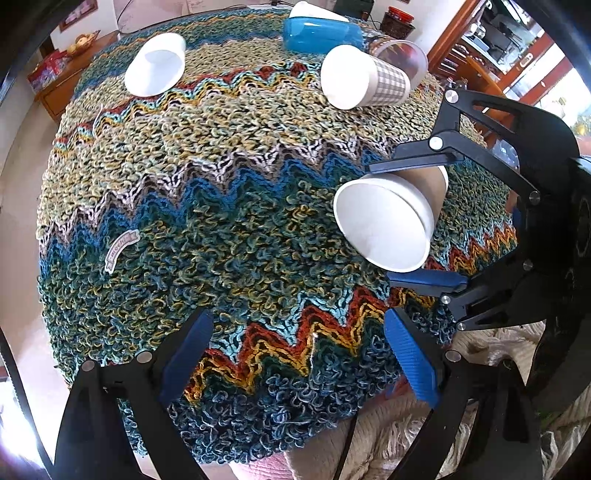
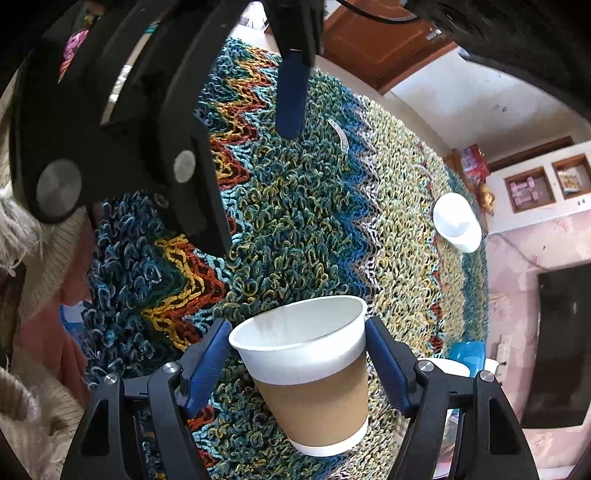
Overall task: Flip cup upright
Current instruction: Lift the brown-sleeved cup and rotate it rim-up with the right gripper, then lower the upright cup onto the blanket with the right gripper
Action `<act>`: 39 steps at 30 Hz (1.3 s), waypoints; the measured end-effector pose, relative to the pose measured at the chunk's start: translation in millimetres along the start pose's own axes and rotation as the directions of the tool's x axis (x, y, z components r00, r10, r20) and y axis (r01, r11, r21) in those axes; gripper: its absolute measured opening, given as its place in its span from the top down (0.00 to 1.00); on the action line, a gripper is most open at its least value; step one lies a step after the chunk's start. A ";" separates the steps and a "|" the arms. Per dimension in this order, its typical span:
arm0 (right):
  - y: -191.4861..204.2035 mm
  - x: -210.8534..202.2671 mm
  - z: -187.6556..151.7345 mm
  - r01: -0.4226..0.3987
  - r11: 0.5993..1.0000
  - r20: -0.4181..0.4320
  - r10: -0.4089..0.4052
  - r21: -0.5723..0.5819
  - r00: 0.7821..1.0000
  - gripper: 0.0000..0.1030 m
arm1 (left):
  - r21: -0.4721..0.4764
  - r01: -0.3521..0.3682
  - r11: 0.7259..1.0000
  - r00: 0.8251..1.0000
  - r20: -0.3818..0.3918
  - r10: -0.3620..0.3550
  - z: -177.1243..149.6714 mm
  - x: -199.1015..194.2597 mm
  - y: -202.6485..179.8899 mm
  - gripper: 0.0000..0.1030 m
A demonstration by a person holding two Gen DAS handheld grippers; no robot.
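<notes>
My right gripper [image 2: 297, 354] is shut on a white paper cup with a brown sleeve [image 2: 314, 391], its blue pads [image 2: 207, 362] pressing both sides near the rim. The cup is held above the knitted zigzag cloth [image 2: 303, 206]. In the left wrist view the same cup [image 1: 388, 218] hangs on its side in the right gripper [image 1: 417, 221], mouth facing the camera. My left gripper [image 1: 299, 350] is open and empty over the cloth's near edge [image 1: 258, 369].
A white cup [image 1: 155, 64] lies on its side at the far left of the cloth. A checked paper cup [image 1: 364, 77], a clear plastic cup [image 1: 404, 59] and a blue container [image 1: 321, 33] lie at the far right. A wooden cabinet [image 1: 480, 66] stands beyond.
</notes>
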State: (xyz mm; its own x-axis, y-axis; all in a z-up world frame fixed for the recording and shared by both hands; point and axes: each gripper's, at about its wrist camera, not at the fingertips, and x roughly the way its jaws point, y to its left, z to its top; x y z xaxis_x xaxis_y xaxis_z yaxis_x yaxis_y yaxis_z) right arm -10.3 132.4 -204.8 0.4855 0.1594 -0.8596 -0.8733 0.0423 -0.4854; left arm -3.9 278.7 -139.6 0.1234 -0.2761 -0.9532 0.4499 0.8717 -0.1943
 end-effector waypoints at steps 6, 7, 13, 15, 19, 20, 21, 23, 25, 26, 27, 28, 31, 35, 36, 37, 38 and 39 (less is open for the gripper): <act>-27.6 -8.8 -5.0 -0.087 0.982 0.034 0.082 0.167 0.996 0.30 | -0.020 0.013 1.000 1.000 0.018 -0.013 -7.2 -11.7 15.5 0.08; -33.1 -11.3 -6.7 -0.099 0.973 0.047 0.091 0.207 0.995 0.30 | -0.022 0.015 1.000 1.000 0.023 -0.015 -8.1 -14.8 18.0 0.08; -68.6 -22.4 -21.2 -0.175 0.853 0.167 0.105 0.491 0.980 0.30 | -0.041 0.020 0.999 0.998 0.057 -0.018 0.7 -29.8 27.7 0.08; -79.9 -22.0 -29.4 -0.206 0.770 0.219 0.088 0.604 0.972 0.30 | -0.047 0.016 0.999 0.997 0.073 -0.013 1.3 -33.2 27.0 0.08; -92.6 -16.2 -43.5 -0.222 0.602 0.271 0.011 0.767 0.963 0.30 | -0.063 -0.005 0.998 0.995 0.103 0.011 4.4 -35.4 20.1 0.08; -95.2 -14.5 -50.0 -0.235 0.537 0.294 -0.025 0.810 0.956 0.30 | -0.068 -0.012 0.998 0.994 0.110 0.020 5.4 -36.9 19.7 0.08; -95.9 -15.2 -54.9 -0.242 0.498 0.305 -0.047 0.833 0.951 0.30 | -0.074 -0.021 0.997 0.992 0.119 0.030 6.4 -39.4 19.2 0.08; -98.2 -15.7 -64.2 -0.264 0.405 0.336 -0.117 0.876 0.935 0.30 | -0.088 -0.021 0.996 0.991 0.132 0.032 12.2 -39.2 13.9 0.08; -101.7 -15.1 -72.6 -0.294 0.327 0.363 -0.176 0.898 0.915 0.29 | -0.105 -0.009 0.994 0.989 0.146 0.024 15.5 -38.0 12.9 0.08; -101.7 -14.7 -76.1 -0.316 0.289 0.381 -0.206 0.904 0.901 0.30 | -0.112 -0.001 0.994 0.989 0.150 0.018 17.5 -37.5 13.5 0.08; -100.6 -13.9 -79.5 -0.339 0.255 0.398 -0.237 0.906 0.886 0.29 | -0.119 0.007 0.993 0.988 0.154 0.011 18.4 -38.4 14.3 0.08; -100.7 -13.5 -82.0 -0.346 0.235 0.401 -0.252 0.908 0.881 0.29 | -0.128 0.010 0.992 0.987 0.159 0.010 21.1 -36.9 14.8 0.08; -95.2 -4.0 -85.8 -0.368 0.193 0.407 -0.238 0.910 0.882 0.29 | -0.137 0.009 0.991 0.987 0.162 0.014 24.1 -33.5 14.8 0.08; -87.2 -6.8 -90.8 -0.363 0.197 0.402 -0.224 0.911 0.888 0.28 | -0.130 -0.006 0.992 0.987 0.158 0.026 22.5 -31.0 11.9 0.08; -85.7 -9.0 -90.7 -0.359 0.207 0.401 -0.215 0.910 0.891 0.28 | -0.128 -0.004 0.992 0.987 0.158 0.024 22.0 -30.5 11.5 0.08; -83.3 -10.3 -90.6 -0.355 0.217 0.399 -0.209 0.909 0.893 0.28 | -0.128 0.000 0.992 0.987 0.157 0.020 21.7 -30.2 11.4 0.08; -80.7 -12.6 -90.1 -0.348 0.231 0.395 -0.200 0.909 0.897 0.28 | -0.132 0.003 0.991 0.987 0.158 0.018 21.4 -30.3 11.3 0.08; -76.2 -15.2 -89.8 -0.340 0.245 0.389 -0.193 0.908 0.901 0.28 | -0.134 0.007 0.991 0.987 0.159 0.015 21.3 -30.4 11.1 0.08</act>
State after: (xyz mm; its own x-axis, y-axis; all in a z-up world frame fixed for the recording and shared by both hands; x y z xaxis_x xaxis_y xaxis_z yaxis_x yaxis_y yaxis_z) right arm 52.5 38.1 -169.1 0.5902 0.5190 -0.6183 -0.4157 0.8520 0.3183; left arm 16.2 288.1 -107.8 0.2694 -0.3239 -0.9069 0.3278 0.9163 -0.2300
